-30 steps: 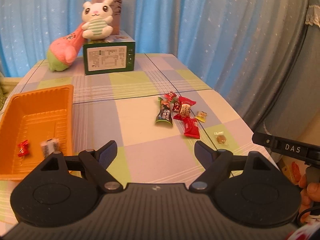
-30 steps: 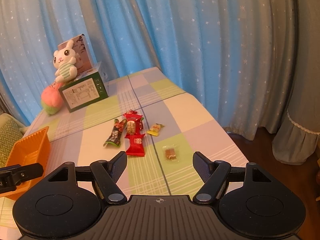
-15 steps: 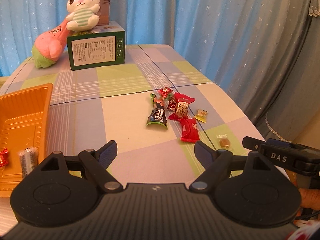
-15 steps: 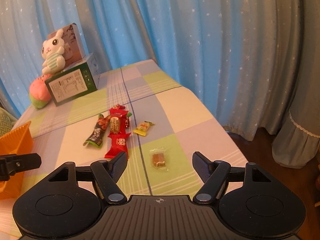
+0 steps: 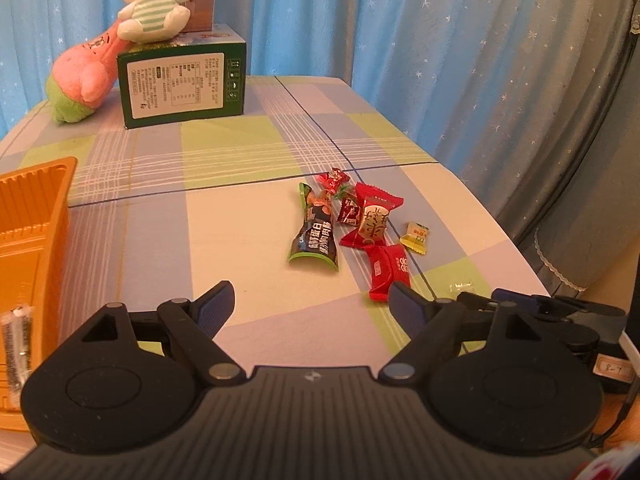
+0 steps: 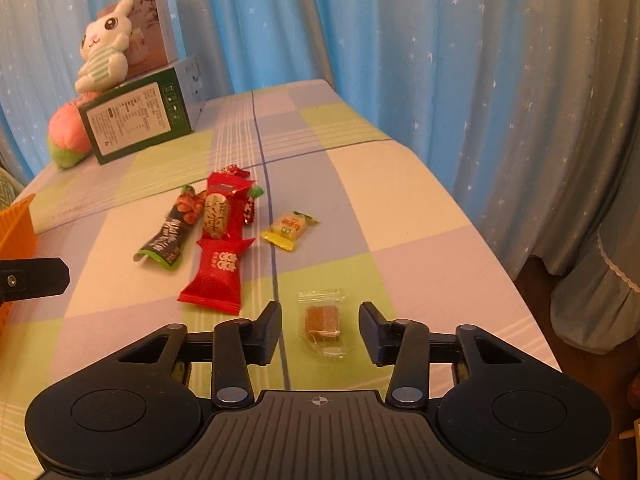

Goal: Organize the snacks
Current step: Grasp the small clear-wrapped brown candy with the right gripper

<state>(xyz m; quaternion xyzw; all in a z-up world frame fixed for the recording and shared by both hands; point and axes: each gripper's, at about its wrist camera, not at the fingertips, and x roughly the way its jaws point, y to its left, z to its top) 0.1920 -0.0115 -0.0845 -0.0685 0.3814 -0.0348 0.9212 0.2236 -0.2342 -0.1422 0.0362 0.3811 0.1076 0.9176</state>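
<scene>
Right gripper (image 6: pixel 320 330), low centre of its own view, jaws parted partway with a clear-wrapped brown candy (image 6: pixel 322 322) lying on the checked tablecloth (image 6: pixel 400 208) between the fingers, neither finger touching it. Left gripper (image 5: pixel 311 306), jaws wide apart and holding nothing, over bare cloth at bottom centre. Snack cluster mid-frame: dark green bar (image 5: pixel 316 236), red packet (image 5: pixel 388 266), small yellow candy (image 5: pixel 416 236); orange tray (image 5: pixel 28 248) at left edge holds a silver-wrapped piece (image 5: pixel 14 346).

Left claw (image 5: pixel 311 305) spread wide above checked tablecloth (image 5: pixel 248 216), snack wrappers (image 5: pixel 352 228) clustered ahead, orange tray (image 5: pixel 36 216) at left
</scene>
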